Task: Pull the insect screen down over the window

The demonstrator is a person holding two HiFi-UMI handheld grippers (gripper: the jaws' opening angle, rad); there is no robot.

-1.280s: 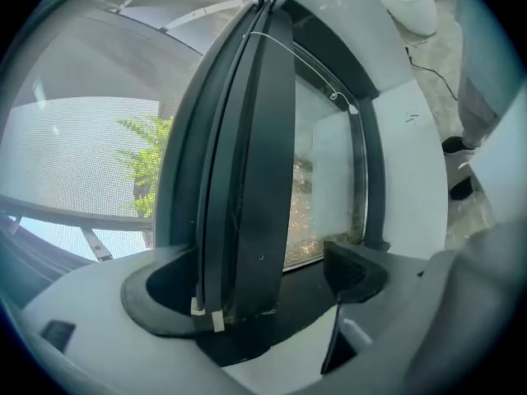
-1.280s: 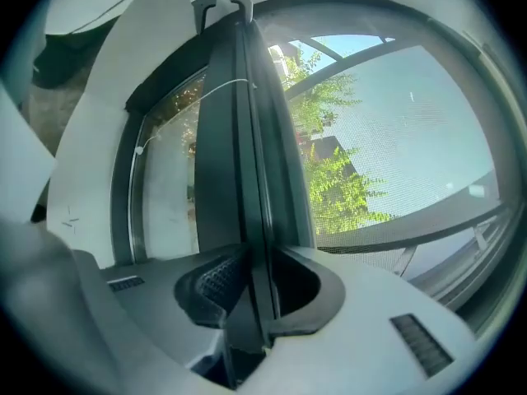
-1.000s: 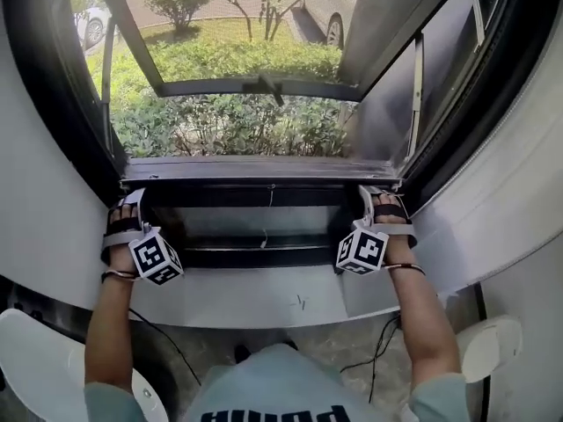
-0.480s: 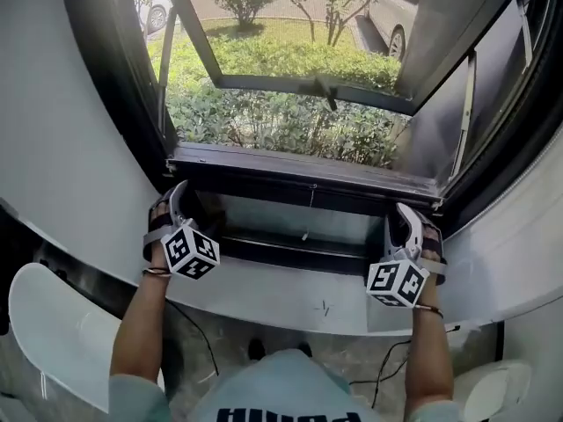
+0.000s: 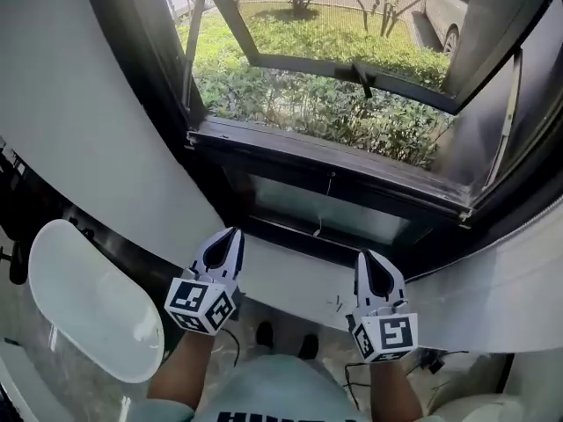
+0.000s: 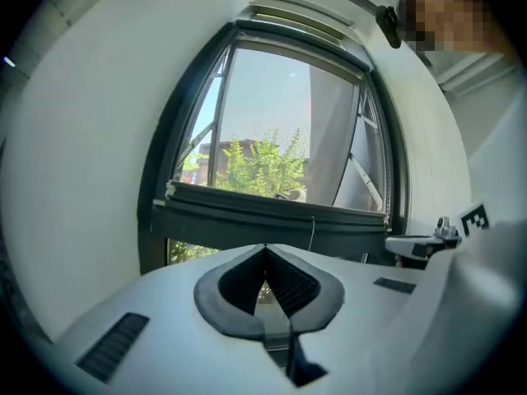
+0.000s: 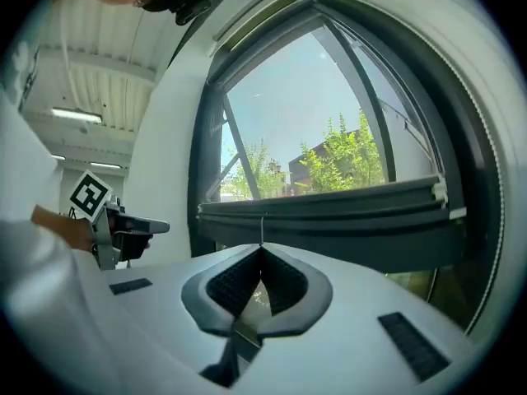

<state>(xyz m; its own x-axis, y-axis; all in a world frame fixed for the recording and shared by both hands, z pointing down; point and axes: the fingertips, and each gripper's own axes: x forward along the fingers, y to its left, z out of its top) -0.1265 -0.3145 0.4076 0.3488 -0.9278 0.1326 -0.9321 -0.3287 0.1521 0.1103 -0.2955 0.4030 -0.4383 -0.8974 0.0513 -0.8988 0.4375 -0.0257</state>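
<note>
I stood at a dark-framed window, looking steeply down over my own forearms. I held my left gripper and my right gripper side by side above the pale sill. Both were aimed at the window, short of it and touching nothing. The jaws of each had just been closing. In each gripper's own view they met tip to tip with nothing between them, so both grippers were closed and empty. Each gripper's marker cube faced up toward me.

The insect screen's dark bar ran across the low part of the window opening, from one side of the frame to the other. It was well apart from both grippers. A thin cord hung from the middle of the bar. In the gripper views a strip of greenery showed beneath the bar, so the bar sat above the bottom of the frame. Above the bar the sky and trees looked a little hazy, and I could not tell whether that was mesh or only glare.

Beyond the bar the glass sash stood swung outward, with its handle pointing in. Outside, below the sash, lay green bushes, a lawn and a parked car.
</note>
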